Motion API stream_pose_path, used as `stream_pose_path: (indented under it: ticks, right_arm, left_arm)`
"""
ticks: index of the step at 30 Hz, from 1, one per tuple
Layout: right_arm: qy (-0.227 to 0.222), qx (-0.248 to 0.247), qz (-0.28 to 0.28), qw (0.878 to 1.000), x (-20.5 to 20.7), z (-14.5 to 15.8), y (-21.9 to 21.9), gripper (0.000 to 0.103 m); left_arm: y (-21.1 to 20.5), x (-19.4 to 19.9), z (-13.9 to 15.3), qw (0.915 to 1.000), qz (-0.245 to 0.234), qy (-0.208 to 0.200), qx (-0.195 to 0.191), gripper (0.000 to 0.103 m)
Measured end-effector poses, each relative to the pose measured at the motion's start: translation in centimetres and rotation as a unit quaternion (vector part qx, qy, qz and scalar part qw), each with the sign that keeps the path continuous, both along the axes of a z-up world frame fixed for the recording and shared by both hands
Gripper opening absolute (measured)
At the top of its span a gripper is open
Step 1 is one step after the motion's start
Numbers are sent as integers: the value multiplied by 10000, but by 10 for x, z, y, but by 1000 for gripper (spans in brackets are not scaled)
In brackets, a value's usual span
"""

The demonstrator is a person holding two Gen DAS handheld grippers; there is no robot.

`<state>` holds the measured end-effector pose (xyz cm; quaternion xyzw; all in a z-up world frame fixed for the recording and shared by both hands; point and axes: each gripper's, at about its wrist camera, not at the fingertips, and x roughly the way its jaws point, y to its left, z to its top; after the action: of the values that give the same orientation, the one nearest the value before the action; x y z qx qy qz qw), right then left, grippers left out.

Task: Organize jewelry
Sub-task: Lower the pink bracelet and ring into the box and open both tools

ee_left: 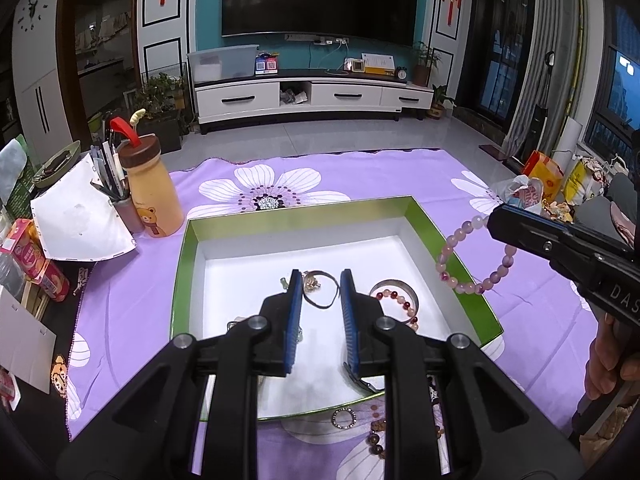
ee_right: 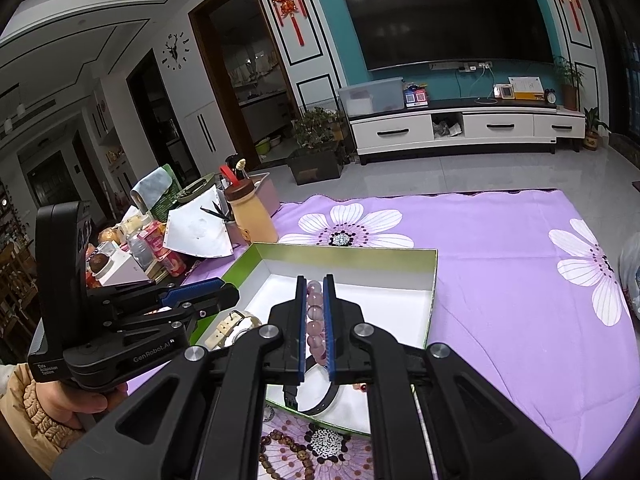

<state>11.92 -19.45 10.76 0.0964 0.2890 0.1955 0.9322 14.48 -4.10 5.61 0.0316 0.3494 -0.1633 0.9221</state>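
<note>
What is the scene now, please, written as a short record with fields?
place: table with purple flowered cloth
box: open, green rim, white inside
in box: thin black band, metal bangle, red bead bracelet, watch
right tongs: shut on pink bead bracelet, held above the box's right rim
left tongs: slightly apart, holding nothing, over the box
outside box, near edge: metal ring, brown beads
left of box: bear bottle, pen cup

pink bead bracelet | hanging over box rim | clamped in right tongs
</note>
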Motion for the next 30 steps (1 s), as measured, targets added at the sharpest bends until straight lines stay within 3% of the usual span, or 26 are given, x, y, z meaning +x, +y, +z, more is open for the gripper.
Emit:
stream_pose_path:
  ticks: [30]
  right_arm:
    - [303, -9, -45, 9995, 29, -25, -3, 7]
  left_arm:
    - [-6, 35, -31, 9992, 30, 400, 70, 19]
